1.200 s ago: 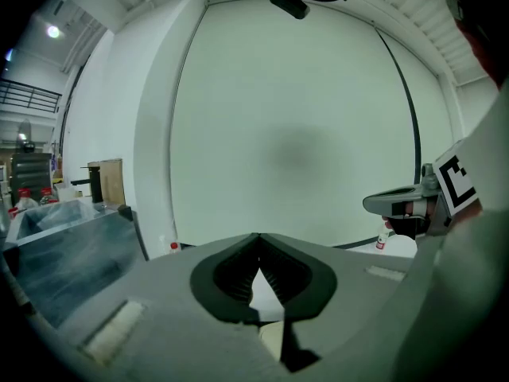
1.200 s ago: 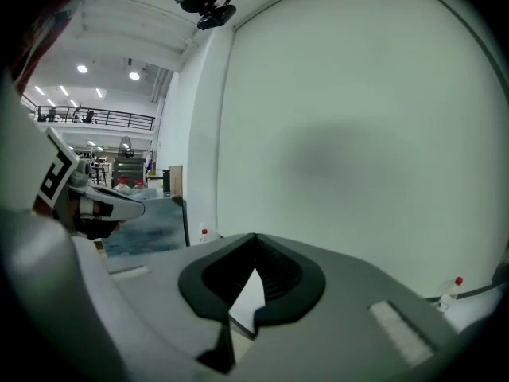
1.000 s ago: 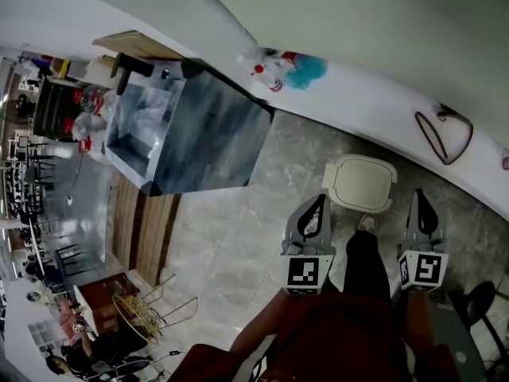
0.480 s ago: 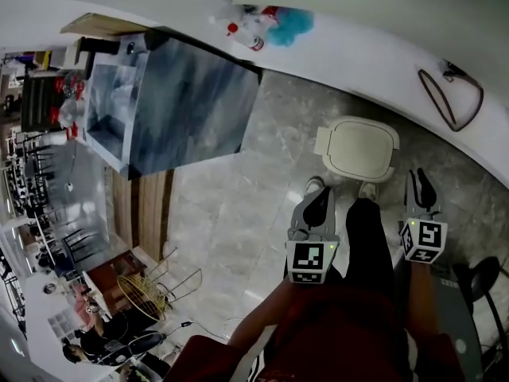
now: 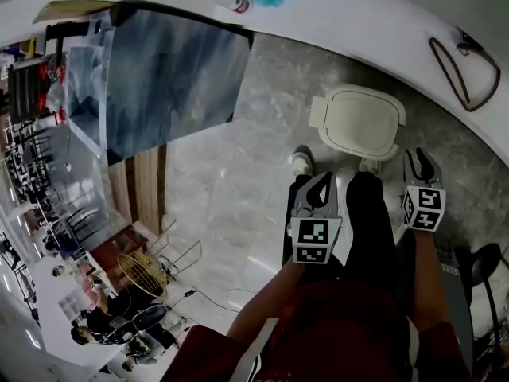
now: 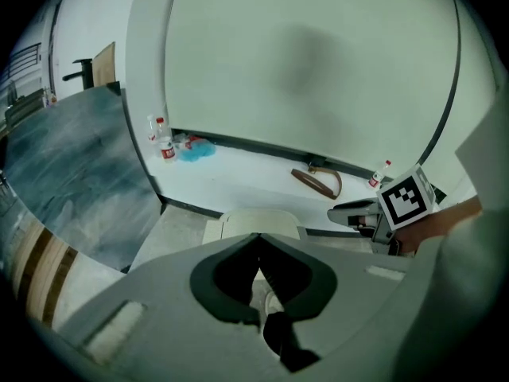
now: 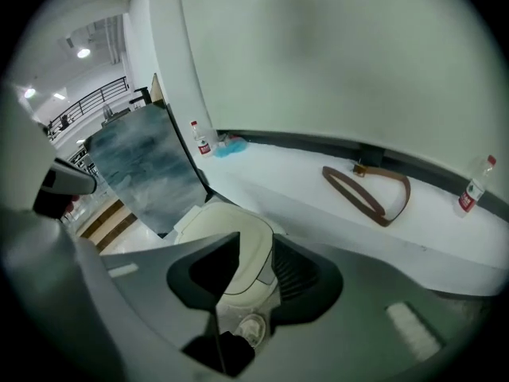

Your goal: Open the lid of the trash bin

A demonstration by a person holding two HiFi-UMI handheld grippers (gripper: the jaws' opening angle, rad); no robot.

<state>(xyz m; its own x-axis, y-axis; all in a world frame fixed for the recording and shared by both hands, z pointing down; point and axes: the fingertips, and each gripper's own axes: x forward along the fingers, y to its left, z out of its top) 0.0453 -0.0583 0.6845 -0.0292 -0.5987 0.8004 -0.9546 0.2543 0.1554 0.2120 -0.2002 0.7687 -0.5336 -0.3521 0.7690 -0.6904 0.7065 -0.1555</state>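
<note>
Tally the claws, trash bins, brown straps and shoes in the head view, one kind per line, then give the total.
claws: 2 (left claw, right claw)
trash bin: 1
brown strap: 1
shoes: 2
Total: 6

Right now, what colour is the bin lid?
The lid is plain cream; the head view shows it best.

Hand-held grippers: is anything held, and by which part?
Nothing. Left hand-held gripper: shut, empty. Right hand-held gripper: jaws just opened further, nothing between.
</note>
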